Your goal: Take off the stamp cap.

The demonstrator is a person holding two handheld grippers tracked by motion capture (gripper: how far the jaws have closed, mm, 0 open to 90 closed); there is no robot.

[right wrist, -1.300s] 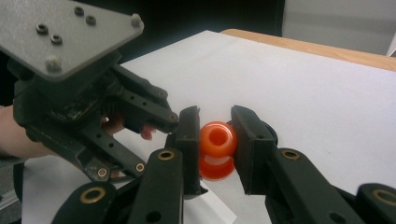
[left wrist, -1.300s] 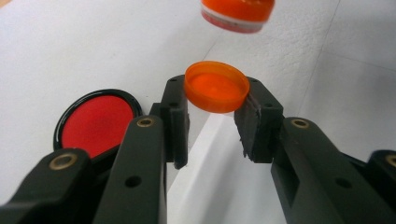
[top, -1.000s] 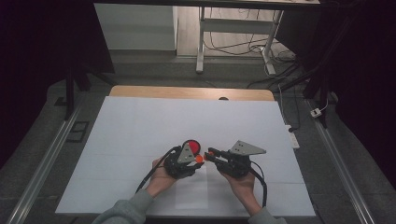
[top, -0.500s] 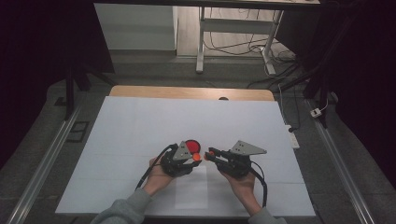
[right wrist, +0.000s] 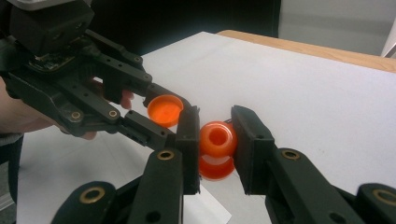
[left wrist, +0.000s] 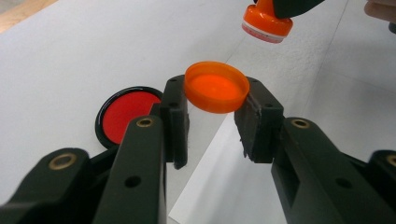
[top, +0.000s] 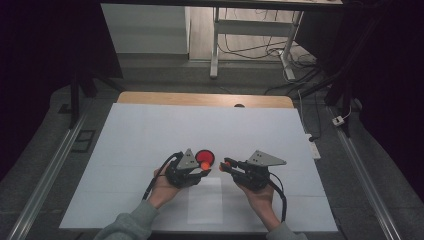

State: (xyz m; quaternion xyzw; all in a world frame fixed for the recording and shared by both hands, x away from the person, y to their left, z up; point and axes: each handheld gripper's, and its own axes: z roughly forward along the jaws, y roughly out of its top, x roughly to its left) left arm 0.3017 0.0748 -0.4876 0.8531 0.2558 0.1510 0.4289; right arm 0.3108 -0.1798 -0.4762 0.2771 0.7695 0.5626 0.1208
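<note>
My left gripper point(top: 205, 170) is shut on a shallow orange cap point(left wrist: 216, 87), held by its rim just above the white table sheet. Its pads point(left wrist: 175, 109) press the cap from both sides. My right gripper point(top: 223, 165) is shut on an orange stamp body point(right wrist: 217, 139), gripped across its waist. The two grippers face each other tip to tip, with a small gap between cap point(right wrist: 164, 111) and stamp point(left wrist: 267, 21). A round red ink pad in a black case point(top: 204, 157) lies open on the sheet just beyond the left gripper point(right wrist: 161, 122).
A large white sheet point(top: 150, 135) covers the table, with a wooden edge point(top: 200, 99) at the far side. A smaller paper sheet point(top: 205, 202) lies near the front between the person's hands. Metal rails point(top: 45, 175) run along both sides.
My left gripper has edged slightly to the left with the cap in it. The right gripper and the ink pad have stayed put.
</note>
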